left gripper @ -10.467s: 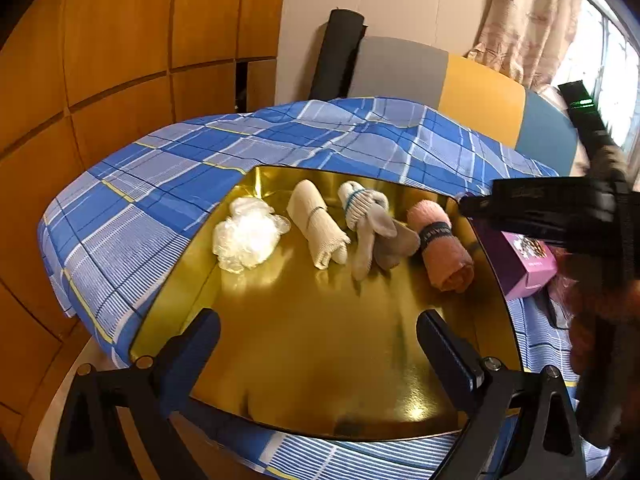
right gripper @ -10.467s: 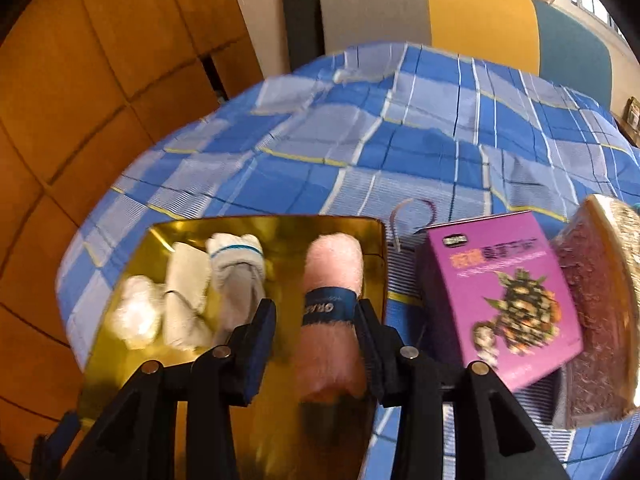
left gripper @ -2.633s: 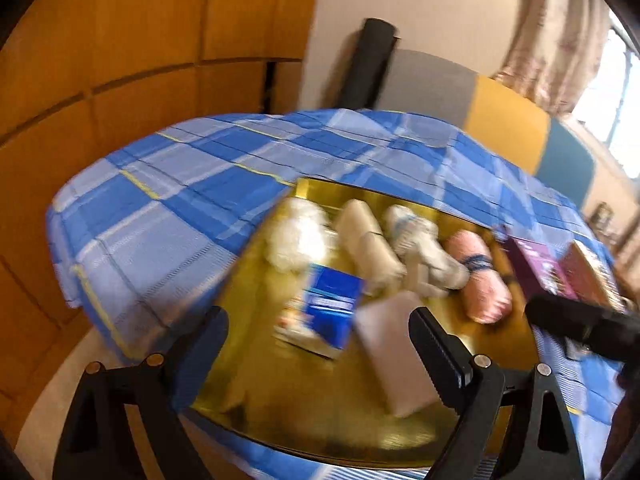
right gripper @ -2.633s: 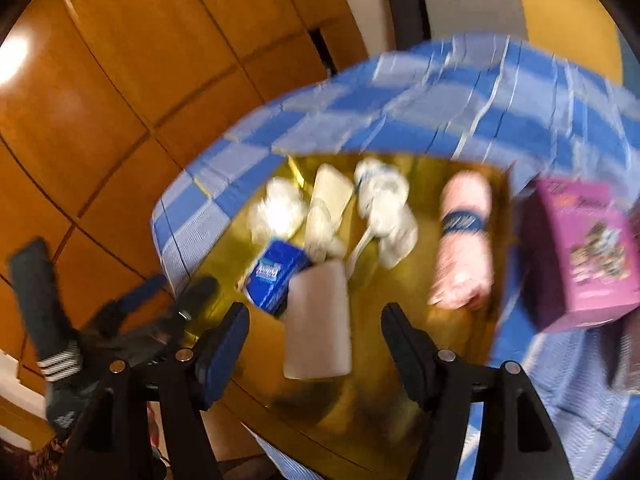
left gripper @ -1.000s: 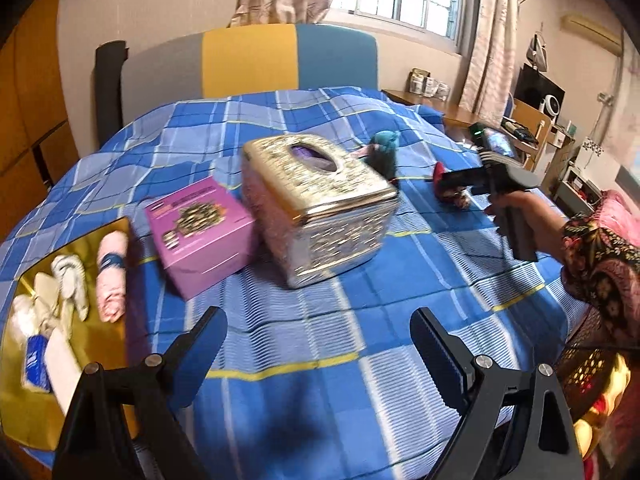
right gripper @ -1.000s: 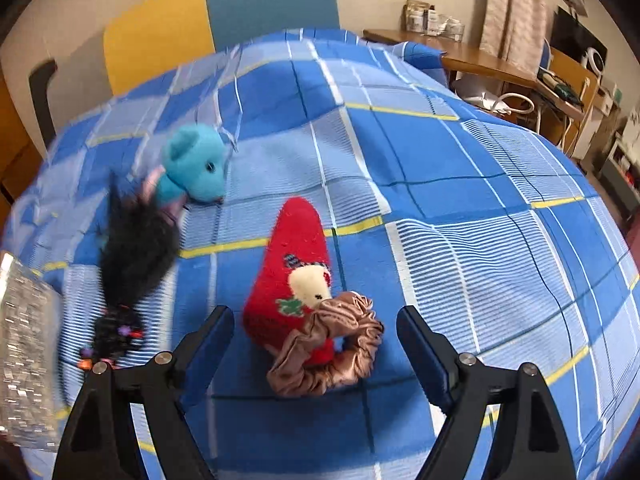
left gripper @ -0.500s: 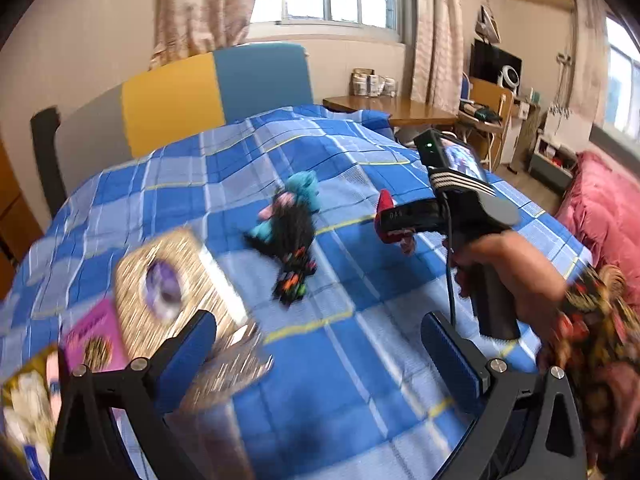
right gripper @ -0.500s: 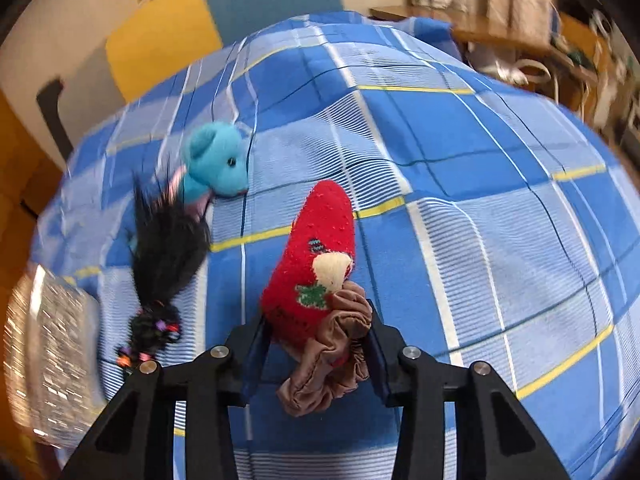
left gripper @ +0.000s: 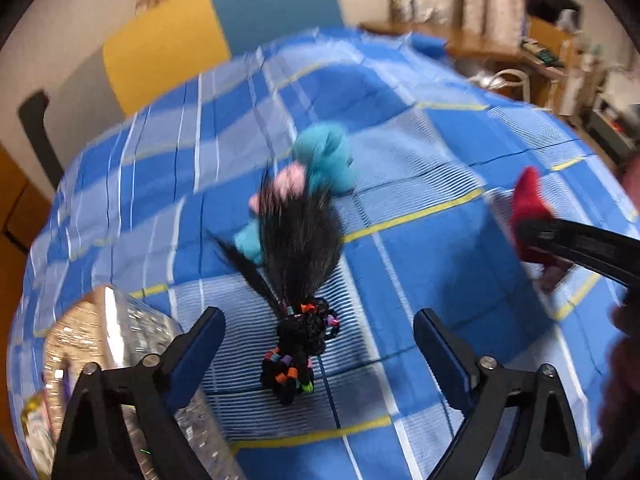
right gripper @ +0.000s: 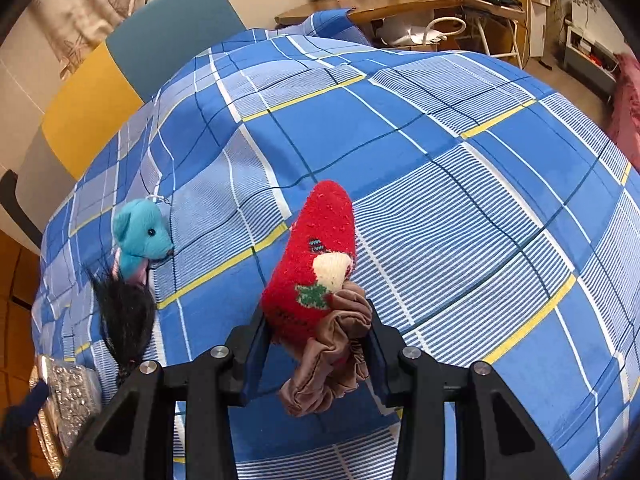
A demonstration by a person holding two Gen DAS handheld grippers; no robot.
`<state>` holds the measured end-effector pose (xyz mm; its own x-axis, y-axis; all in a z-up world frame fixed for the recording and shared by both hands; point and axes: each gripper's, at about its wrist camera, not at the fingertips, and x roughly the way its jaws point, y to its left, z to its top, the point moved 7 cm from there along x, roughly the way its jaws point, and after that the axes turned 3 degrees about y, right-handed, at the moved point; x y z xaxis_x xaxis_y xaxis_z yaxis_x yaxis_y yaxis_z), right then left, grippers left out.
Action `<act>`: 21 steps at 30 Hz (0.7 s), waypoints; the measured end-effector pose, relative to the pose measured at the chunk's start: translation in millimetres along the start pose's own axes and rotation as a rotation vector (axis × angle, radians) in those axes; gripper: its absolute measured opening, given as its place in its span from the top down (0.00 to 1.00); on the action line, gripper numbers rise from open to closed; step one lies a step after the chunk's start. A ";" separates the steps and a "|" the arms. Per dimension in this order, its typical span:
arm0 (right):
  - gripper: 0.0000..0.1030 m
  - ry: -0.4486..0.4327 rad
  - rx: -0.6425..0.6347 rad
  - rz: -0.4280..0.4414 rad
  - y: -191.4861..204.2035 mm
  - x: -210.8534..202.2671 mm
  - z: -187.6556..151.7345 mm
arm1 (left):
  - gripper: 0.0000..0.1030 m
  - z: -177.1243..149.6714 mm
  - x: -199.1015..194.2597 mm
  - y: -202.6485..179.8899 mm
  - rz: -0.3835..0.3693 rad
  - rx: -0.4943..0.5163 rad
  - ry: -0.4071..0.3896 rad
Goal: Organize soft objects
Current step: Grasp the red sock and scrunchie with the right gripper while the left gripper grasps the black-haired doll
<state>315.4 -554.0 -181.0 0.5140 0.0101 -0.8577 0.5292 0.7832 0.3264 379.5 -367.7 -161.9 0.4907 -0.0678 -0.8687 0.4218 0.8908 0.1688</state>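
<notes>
The bed, under a blue plaid sheet, fills both views and curves away to edges on the far and right sides. Beyond the far edge stands a headboard in grey, yellow and teal. A wooden desk and a chair sit past the far right corner. The right half of the sheet is open and flat. At the near left a silver tissue box crowds the left gripper's left finger. A black hairpiece with a beaded black tie lies between this gripper's jaws, which are closing but still wide and not touching it. A teal bear lies just beyond the hairpiece, touching it. To the right, well apart from the bear, the right gripper clamps a red sock together with a brown scrunchie. The sock's toe points to the far side, and the scrunchie hangs from the near end.
</notes>
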 end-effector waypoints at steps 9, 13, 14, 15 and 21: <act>0.58 -0.008 -0.061 0.057 23.4 -2.6 -1.2 | 0.24 -9.3 60.1 2.0 0.092 0.027 0.128; 0.58 -0.002 -0.078 0.071 30.5 -2.3 -3.5 | 0.34 -13.2 60.8 4.0 0.058 0.007 0.088; 0.58 -0.002 -0.082 0.073 32.1 -2.4 -3.9 | 0.42 -13.9 59.1 2.3 0.034 0.001 0.080; 0.58 -0.004 -0.089 0.074 33.8 -2.9 -4.4 | 0.54 -15.3 57.1 1.8 0.017 -0.007 0.080; 0.58 -0.016 -0.124 0.068 42.1 -5.8 -6.8 | 0.60 -24.5 50.8 -3.7 -0.010 -0.034 0.059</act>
<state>330.1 -516.9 -165.0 0.5574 0.0563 -0.8284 0.4059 0.8519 0.3310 384.1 -363.4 -218.1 0.4403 -0.0514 -0.8964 0.4001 0.9050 0.1446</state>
